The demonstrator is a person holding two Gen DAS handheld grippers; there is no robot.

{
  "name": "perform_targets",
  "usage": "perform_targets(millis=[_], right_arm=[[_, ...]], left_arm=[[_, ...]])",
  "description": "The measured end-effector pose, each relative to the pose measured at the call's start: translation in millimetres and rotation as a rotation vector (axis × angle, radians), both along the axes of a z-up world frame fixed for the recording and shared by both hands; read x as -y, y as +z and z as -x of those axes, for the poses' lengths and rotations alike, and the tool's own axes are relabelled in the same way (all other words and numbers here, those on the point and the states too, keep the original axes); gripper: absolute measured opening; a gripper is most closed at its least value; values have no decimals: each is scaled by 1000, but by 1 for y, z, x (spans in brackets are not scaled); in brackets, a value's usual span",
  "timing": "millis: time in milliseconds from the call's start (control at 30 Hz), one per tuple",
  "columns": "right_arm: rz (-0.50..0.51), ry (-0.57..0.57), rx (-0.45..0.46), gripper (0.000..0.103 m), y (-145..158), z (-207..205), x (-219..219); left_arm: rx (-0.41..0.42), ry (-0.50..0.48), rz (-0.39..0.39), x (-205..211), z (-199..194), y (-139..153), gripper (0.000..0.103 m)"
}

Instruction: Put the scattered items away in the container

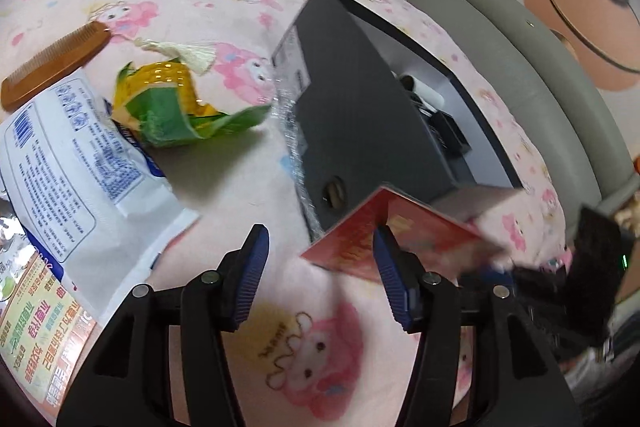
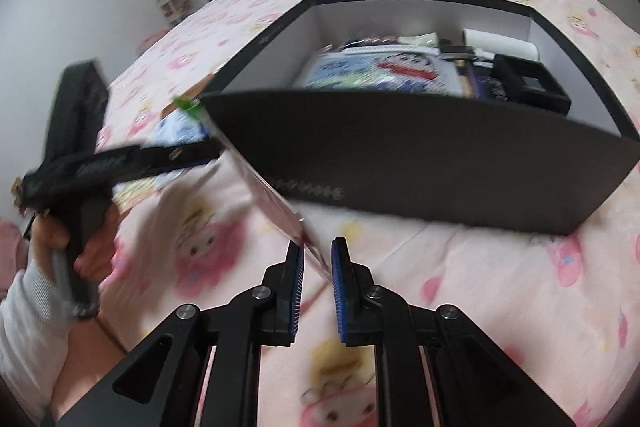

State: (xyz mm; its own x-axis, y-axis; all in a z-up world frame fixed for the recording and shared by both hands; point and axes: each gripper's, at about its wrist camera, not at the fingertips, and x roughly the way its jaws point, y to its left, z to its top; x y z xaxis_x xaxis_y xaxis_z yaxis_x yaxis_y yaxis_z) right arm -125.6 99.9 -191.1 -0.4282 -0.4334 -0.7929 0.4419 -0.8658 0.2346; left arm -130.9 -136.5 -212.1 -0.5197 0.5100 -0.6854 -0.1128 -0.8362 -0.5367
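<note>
Pink cartoon-print bedding is carrying the black box, toward which the right gripper is bringing a thin red card pinched edge-on, while the left gripper is hanging open and empty, and the comb and packets are lying scattered at the box's left.

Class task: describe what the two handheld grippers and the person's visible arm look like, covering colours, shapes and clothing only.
Each gripper, left gripper and right gripper, has black angular linkage arms with round silver pivot pins and two fingers faced with ribbed blue pads. The hand grips a black handle and wears a white ribbed sleeve.
</note>
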Motion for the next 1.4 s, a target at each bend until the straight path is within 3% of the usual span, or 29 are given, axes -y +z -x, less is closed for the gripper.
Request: perform_targets(millis=[233,433,633,733,833,933,1000,1200,1300,1333,1400], right_arm=[[10,-17,-1,11,0,31,1],[12,-11,30,14,-14,44,5],[50,2,10,16,1,29,-4],[79,17,25,16,13,16,-16],[56,38,48,16,17,3,-24],[19,34,97,16,4,0,-28],[8,25,133,17,-6,0,-29],[-87,31,139,21,-25,11,-7],[-93,35,155,38,-34,20,1],[-88,31,174,38,-39,23,2],[-65,28,185,37,-41,22,2]], left_arm=[[-25,-44,17,-16,11,-3,62],[-31,-42,75,-32,-4,1,43],[-13,-5,-11,-31,-27,15,38],[124,-24,-131,-33,-35,8,38],[195,-21,-217,-35,-39,-5,39],[219,23,-140,-35,-38,-12,41],[231,55,-104,-32,-39,-15,48],[266,97,-70,-33,-41,-26,52],[258,112,-48,-37,-41,-30,50],[256,109,-46,-39,-43,-29,50],[255,103,-43,-44,-46,-25,38]])
